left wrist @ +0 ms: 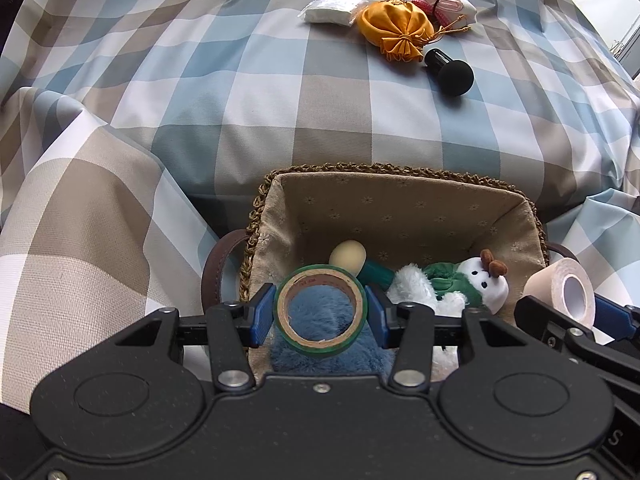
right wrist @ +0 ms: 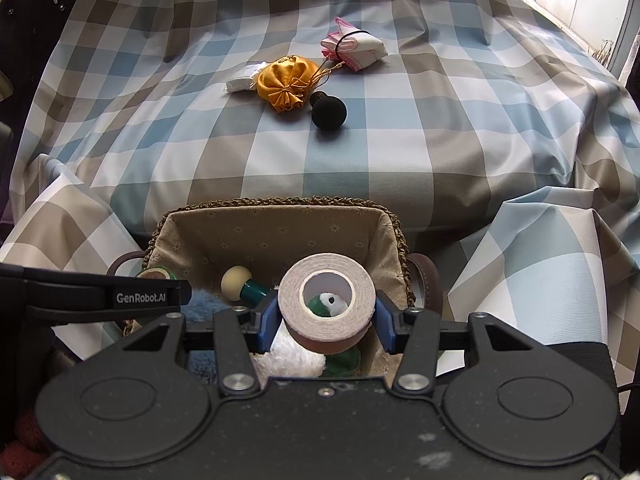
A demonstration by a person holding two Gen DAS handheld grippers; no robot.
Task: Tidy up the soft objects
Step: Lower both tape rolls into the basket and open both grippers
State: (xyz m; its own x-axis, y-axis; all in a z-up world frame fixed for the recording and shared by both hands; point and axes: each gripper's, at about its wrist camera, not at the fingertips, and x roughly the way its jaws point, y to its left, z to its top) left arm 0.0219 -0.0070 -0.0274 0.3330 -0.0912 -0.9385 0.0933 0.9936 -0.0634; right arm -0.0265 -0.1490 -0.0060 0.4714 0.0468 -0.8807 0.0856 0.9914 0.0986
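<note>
Both grippers are hanging right over the wicker basket [left wrist: 400,174] at the near edge of the checked-cloth counter [left wrist: 240,100]. The left gripper [left wrist: 320,312] has its jaws clamped on a green tape roll [left wrist: 320,312], blue pads pressing each side of the ring, hole facing the camera. The right gripper [right wrist: 326,308] is doing the same with a fat beige tape roll [right wrist: 326,304], pinched edge to edge just above the basket's right half.

Already in the basket: a white plush with a green scarf [left wrist: 452,284], a fuzzy blue thing [left wrist: 320,316] under the green roll, and a cream-headed puff with a green handle [left wrist: 356,260].

Well away on the cloth sit a yellow satin pouch [left wrist: 394,28], a white packet [left wrist: 332,10] touching it, a pink-and-white bundle [left wrist: 448,2] and a black sponge applicator [left wrist: 450,68].
</note>
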